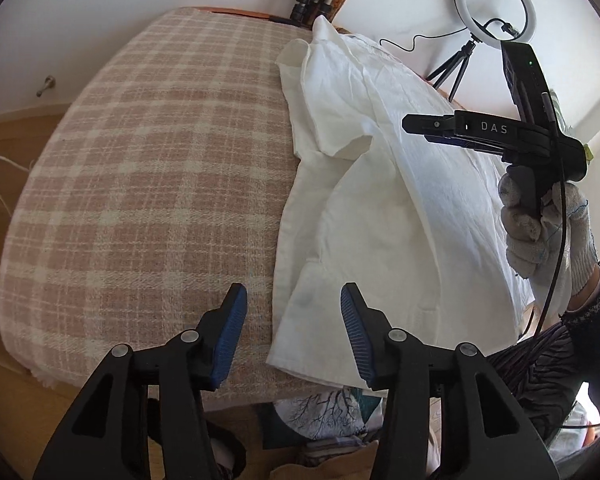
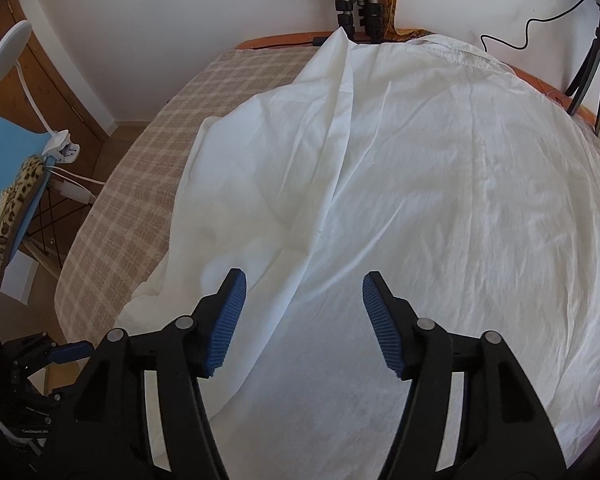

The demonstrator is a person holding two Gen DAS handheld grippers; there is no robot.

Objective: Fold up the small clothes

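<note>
1. Left wrist view first: I've got the plaid blanket (image 1: 132,168) filling most of my picture, pink-beige checks spread over the work surface, an orange edge showing behind it.
2. On its right half lies the white shirt (image 1: 380,184), crumpled, one sleeve folded in over the body, its near hem corner just ahead of my left tool.
3. Right wrist view, same white shirt (image 2: 440,200), now nearly filling the picture, a long crease running from the collar end down toward me.
4. My left gripper (image 1: 293,334) hangs over the blanket's near edge, jaws parted a moderate way, nothing between the blue pads; the right-hand pad sits above the shirt's hem corner, though I can't say it touches.
5. My right gripper (image 2: 304,322) hovers over the shirt's body, jaws spread wider, no cloth pinched between them.
6. From the left camera I see that right gripper (image 1: 428,128) side-on, carried by a gloved hand (image 1: 548,224) above the shirt.
7. Back by the wall, a ring light (image 1: 494,0) on a small tripod.
8. Off left in the right camera, a white clip lamp (image 2: 10,52).
</note>
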